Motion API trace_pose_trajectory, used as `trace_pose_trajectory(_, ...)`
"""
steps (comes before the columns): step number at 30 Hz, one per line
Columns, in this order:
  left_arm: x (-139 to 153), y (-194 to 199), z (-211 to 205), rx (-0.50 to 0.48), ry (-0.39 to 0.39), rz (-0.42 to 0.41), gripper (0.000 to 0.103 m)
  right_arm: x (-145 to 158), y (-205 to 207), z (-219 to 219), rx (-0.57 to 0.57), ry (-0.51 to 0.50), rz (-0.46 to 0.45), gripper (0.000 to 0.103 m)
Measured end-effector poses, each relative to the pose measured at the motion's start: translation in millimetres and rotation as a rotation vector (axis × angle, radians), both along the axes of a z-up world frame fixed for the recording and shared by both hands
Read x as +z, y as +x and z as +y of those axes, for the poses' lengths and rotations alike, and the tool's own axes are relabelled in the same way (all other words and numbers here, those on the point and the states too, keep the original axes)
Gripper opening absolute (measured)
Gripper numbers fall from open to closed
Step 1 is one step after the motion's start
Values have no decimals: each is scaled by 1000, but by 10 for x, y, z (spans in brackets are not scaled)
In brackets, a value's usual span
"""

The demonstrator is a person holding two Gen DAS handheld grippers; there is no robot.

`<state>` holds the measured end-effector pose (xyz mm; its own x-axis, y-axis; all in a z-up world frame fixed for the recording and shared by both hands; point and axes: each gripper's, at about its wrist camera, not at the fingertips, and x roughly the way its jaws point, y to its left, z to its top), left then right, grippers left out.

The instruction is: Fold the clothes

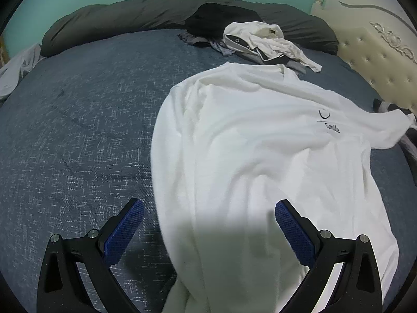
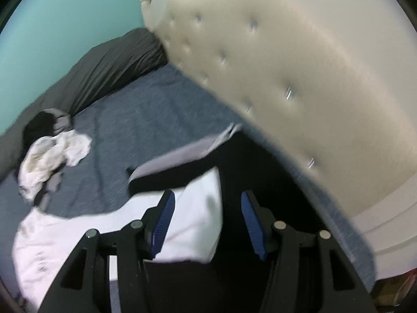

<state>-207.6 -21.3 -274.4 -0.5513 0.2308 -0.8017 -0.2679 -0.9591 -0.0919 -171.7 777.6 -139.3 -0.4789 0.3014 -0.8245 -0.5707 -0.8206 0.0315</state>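
White tee (image 1: 260, 156): spread on blue bedspread (image 1: 78, 130), mostly flat, print side up w/ small "smile" logo; hem end near left tongs, collar at far end. Left edge looks rolled or turned in, sleeve on that side not visible. Opposite sleeve stretches out to the right.

Left tongs (image 1: 209, 214): wide apart, empty; left pad over bedspread, right pad over tee's lower part, just above the fabric.

Right tongs (image 2: 206, 224): moderately apart, nothing pinched; tee's sleeve end (image 2: 192, 208) straight ahead, partly under the left pad; dark garment (image 2: 260, 169) beneath and beyond.

Pile (image 1: 255, 41): crumpled white + grey pieces, well ahead of left tongs, past the collar. Plainly not folded.

Progress: tee laid out, not folded to a compact shape. Fits either just smoothed w/ one side already turned in, or simply bunched along that edge. Can't settle which. Pile + dark garment remain loose, so plenty left overall.

Hidden/unclear: right-wrist view motion-blurred; headboard (image 2: 286, 78) fills much of it. Tee's hem cut off by frame bottom betw. left tongs. Shadow over lower tee. Dark garment's shape unreadable. No neat stack in view.
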Motion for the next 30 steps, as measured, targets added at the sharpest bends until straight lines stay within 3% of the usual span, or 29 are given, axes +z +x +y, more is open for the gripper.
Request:
trace_pose_trajectory(3,10,25,33,-7,7,0,103,-127,90,1,8,-77,-25,54)
trace_pose_trajectory(8,29,56,53,-17,5,4,103,-349,160,-62,5,-115,-56,50)
trace_pose_trajectory(9,26,53,49,-15,3,4,103,-346,170,-75,10,-111,-48,42)
trace_pose_trajectory(10,22,49,44,-13,3,3,103,-343,180,-88,14,-107,-40,21)
trace_pose_trajectory(13,11,29,35,-8,4,-1,103,-323,179,-96,24,-85,-37,4)
trace_pose_trajectory(18,2,25,56,-15,1,-1,103,-120,272,35,-16,-61,38,3)
trace_pose_trajectory(24,-30,31,64,-18,-8,-6,103,41,394,253,-51,-76,48,3)
trace_pose_trajectory(30,-42,13,84,-22,-2,-10,103,-231,454,315,-46,-135,-16,3)
